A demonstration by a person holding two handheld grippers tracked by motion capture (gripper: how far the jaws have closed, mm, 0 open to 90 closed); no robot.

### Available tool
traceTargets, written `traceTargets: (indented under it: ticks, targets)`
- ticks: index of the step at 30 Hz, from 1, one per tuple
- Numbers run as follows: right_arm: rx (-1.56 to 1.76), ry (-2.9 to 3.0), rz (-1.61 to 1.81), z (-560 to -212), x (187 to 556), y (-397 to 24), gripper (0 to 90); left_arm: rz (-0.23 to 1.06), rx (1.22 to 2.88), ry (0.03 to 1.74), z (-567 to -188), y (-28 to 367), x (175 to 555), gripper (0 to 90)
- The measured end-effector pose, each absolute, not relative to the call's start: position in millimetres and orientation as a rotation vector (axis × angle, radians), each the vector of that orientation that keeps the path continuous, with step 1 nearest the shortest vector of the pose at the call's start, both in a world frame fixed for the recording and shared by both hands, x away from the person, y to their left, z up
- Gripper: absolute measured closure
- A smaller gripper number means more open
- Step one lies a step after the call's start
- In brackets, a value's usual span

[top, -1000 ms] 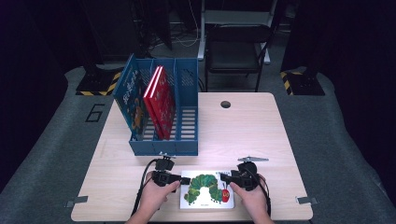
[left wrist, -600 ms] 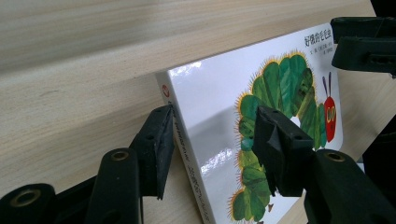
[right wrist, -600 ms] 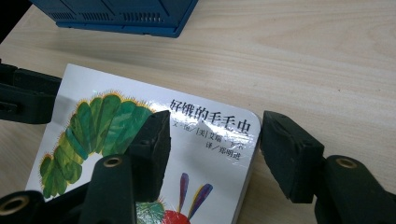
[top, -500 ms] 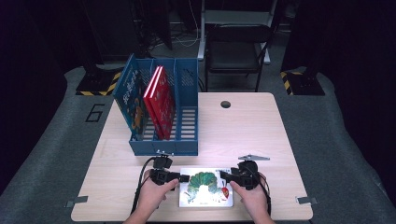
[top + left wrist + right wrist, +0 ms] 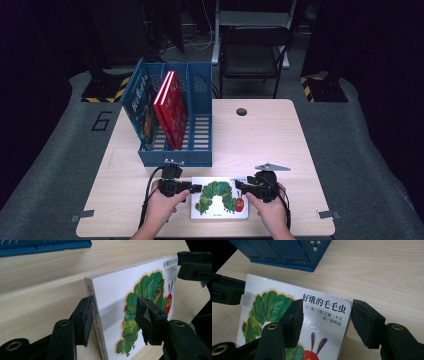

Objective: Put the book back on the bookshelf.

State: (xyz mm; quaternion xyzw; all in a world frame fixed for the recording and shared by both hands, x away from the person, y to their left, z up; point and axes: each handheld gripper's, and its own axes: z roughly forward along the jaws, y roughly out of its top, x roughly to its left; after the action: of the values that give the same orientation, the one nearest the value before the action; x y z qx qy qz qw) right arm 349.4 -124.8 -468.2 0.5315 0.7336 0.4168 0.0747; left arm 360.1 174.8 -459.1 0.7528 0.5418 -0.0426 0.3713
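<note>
White and glossy, the caterpillar picture book [image 5: 220,197] lay flat on the pale wooden surface [image 5: 260,135], just in front of the blue file rack [image 5: 172,150], which served as the reference for everything else. Inside that rack, red books [image 5: 172,107] leaned in one of the slots, with an empty slot beside them on the side nearer the middle of the surface. The left gripper [image 5: 113,320] sat at the book's spine end; its fingers [image 5: 83,317] stood moderately apart, one by the spine edge and the other over the cover, straddling the edge without clearly pinching it. The right gripper [image 5: 325,320] was at the opposite end, away from the rack's left wall, its fingers [image 5: 367,322] also parted, one above the cover and one just off the outer edge, not yet clamped. The step in hand appeared to be taking hold of the book from both ends. The next move likely called for closing both pairs of fingers on the edges, lifting the book clear, tipping it upright and steering it toward a free slot in the rack.
</note>
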Motion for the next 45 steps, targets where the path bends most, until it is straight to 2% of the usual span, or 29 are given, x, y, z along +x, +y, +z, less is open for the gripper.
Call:
traceTargets:
  ticks: [16, 45]
  targets:
    - [1.511, 2.149, 1.277, -452.4, 343.8, -125.7, 43.1, -0.084, 1.929, 1.348, -442.8, 174.5, 355.0, 48.4]
    - [1.499, 2.118, 1.321, -443.8, 340.2, -127.5, 43.9, -0.044, 1.906, 1.313, -428.2, 175.8, 347.8, 48.9]
